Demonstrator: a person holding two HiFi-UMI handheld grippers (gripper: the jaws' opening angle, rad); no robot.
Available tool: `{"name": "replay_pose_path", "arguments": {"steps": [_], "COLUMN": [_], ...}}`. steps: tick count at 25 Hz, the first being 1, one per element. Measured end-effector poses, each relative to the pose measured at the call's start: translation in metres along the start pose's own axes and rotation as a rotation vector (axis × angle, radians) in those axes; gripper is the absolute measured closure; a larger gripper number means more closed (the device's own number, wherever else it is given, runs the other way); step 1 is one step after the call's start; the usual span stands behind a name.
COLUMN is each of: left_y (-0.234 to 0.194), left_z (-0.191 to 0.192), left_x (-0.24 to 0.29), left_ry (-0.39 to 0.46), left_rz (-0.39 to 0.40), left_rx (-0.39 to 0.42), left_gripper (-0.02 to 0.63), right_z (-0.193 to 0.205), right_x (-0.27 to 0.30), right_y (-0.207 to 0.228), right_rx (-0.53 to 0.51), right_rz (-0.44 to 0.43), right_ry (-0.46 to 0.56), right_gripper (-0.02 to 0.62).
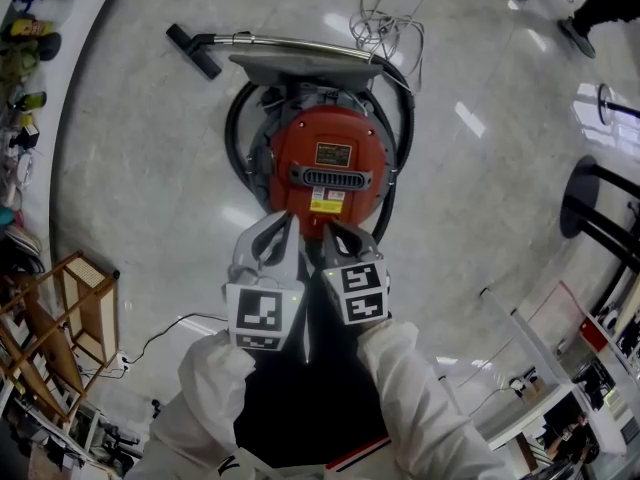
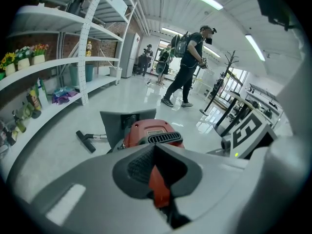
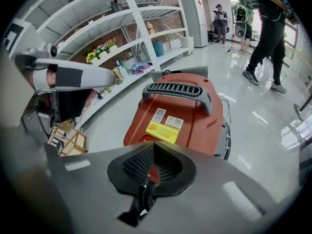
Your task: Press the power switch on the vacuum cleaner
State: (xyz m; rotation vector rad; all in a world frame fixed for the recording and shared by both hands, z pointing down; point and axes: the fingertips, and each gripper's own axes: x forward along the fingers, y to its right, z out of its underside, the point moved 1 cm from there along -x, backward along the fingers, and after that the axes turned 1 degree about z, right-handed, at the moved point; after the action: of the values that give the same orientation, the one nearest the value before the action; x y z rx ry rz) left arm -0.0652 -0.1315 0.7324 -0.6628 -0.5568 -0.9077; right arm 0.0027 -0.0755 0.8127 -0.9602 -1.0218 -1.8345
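Red vacuum on pale stone floor, both grippers at its near edge

Red-bodied vacuum cleaner (image 1: pixel 330 153) stands on the glossy marble floor (image 1: pixel 130 178), straight ahead of and below us. Grey handle (image 1: pixel 330 177) runs across its top, with a yellow label (image 1: pixel 326 201) just nearer to us. Black hose (image 1: pixel 237 118) loops round the body. Metal wand (image 1: pixel 290 40) lies beyond it, ending in a black floor nozzle (image 1: pixel 195 51). We cannot pick out the power switch in any view.

Left gripper (image 1: pixel 290 223): jaws together, nothing between them, tips at the vacuum's near rim. Contact not clear.

Right gripper (image 1: pixel 333 233): jaws likewise together and empty, just beside the left, tips below the label.

White cable (image 1: pixel 385 23) lies tangled past the wand. Wooden rack (image 1: pixel 85 308) sits at left. White shelves (image 2: pixel 63 62) line the wall, and a person (image 2: pixel 187 67) walks further off
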Motion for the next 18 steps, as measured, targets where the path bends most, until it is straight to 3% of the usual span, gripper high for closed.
{"name": "replay_pose_path", "arguments": {"steps": [18], "left_y": [-0.0034], "left_z": [0.0], "left_x": [0.0033], "left_ry": [-0.009], "left_rz": [0.002], "left_rx": [-0.002], "left_gripper": [0.606], "right_z": [0.0012], "right_x": [0.0007], "right_y": [-0.0001], "right_rx": [0.002], "right_rz": [-0.004], "right_ry": [-0.003], "right_gripper": [0.595]}}
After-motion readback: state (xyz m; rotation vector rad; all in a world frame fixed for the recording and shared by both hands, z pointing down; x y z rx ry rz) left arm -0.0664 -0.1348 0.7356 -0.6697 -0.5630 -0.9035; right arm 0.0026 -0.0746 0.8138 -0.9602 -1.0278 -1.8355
